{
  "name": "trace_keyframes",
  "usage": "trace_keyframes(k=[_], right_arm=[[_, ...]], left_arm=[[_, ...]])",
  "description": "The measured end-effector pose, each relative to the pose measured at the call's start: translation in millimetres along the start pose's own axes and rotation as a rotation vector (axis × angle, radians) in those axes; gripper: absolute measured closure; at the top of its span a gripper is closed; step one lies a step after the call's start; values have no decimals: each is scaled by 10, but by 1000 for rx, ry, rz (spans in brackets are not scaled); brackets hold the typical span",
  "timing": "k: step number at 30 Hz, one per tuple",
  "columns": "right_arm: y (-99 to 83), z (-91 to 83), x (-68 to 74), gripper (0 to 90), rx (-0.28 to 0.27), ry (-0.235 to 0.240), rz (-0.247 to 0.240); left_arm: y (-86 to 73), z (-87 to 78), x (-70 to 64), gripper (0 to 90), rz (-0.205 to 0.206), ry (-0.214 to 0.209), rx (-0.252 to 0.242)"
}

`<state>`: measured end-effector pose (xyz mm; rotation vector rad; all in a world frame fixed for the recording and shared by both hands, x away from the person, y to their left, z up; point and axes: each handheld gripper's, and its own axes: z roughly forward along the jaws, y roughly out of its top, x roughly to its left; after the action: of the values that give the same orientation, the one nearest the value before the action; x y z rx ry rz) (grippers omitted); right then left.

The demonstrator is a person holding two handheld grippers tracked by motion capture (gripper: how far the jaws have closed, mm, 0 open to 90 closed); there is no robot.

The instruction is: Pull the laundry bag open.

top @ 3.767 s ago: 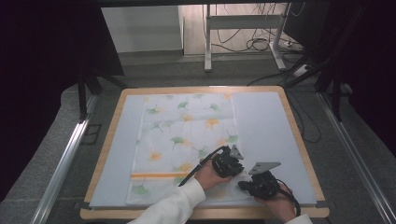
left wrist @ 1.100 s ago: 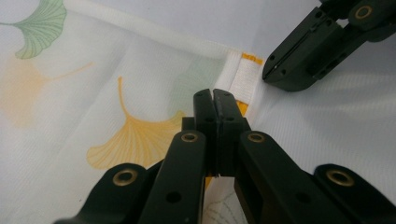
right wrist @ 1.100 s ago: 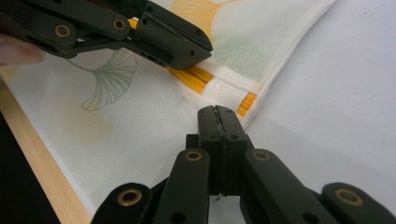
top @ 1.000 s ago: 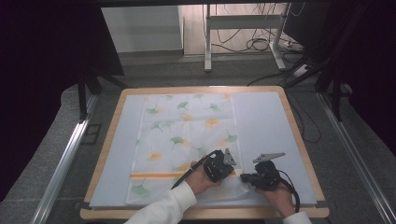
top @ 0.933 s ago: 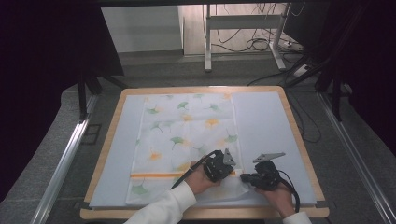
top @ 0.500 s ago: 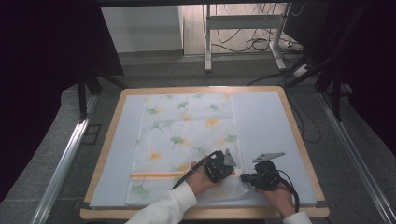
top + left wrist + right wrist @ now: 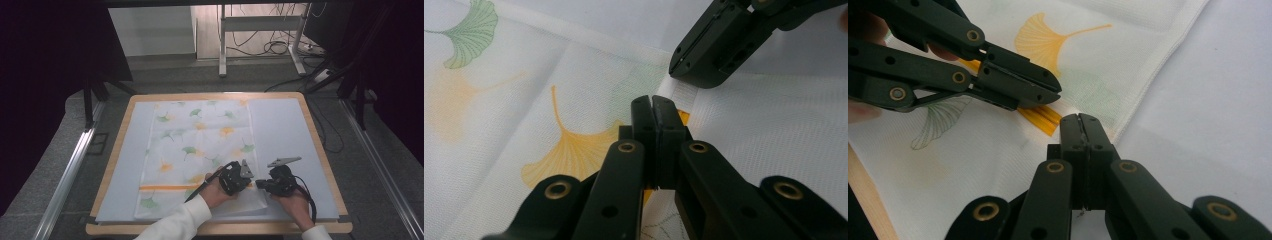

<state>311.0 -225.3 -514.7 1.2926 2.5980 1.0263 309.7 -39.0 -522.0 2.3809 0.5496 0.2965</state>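
A white cloth (image 7: 200, 145) printed with green and yellow ginkgo leaves and an orange stripe lies flat on the pale mat (image 7: 285, 130). Both grippers meet at its right edge, near the stripe. My left gripper (image 7: 248, 181) is shut, its tips (image 7: 653, 102) pinching the cloth (image 7: 524, 100) at the hem. My right gripper (image 7: 259, 184) is shut too, its jaws (image 7: 1080, 120) closed on the cloth (image 7: 1098, 60) edge just right of the stripe. Each gripper sees the other close by: the right gripper (image 7: 674, 70) and the left gripper (image 7: 1055, 92).
The mat sits on a wooden-rimmed table (image 7: 320, 145), with bare mat on both sides of the cloth. A folded lower part of the cloth (image 7: 240, 202) lies near the front edge. Desk legs and cables (image 7: 270, 47) stand beyond the table, metal rails (image 7: 70, 170) alongside.
Since 3.8 s ago the left gripper has shifted slightly left and the right gripper slightly away from the front edge. Over the last second nothing has moved.
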Motion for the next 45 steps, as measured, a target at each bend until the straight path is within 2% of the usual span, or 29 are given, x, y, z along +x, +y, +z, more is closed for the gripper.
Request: trace_keyframes(k=[14, 20, 25, 30, 45], right_arm=[[-10, 5, -51, 895, 5, 25, 33], [-17, 8, -54, 894, -1, 24, 32], [-17, 6, -53, 895, 1, 24, 30], [-18, 6, -52, 895, 0, 23, 28], [-24, 4, -57, 894, -3, 26, 24]], left_arm=[[-22, -33, -17, 900, 31, 33, 19], [-86, -85, 40, 900, 15, 40, 26], [-171, -141, 96, 900, -18, 28, 18], [-255, -206, 123, 900, -26, 34, 18], [-416, -330, 217, 900, -72, 13, 16]])
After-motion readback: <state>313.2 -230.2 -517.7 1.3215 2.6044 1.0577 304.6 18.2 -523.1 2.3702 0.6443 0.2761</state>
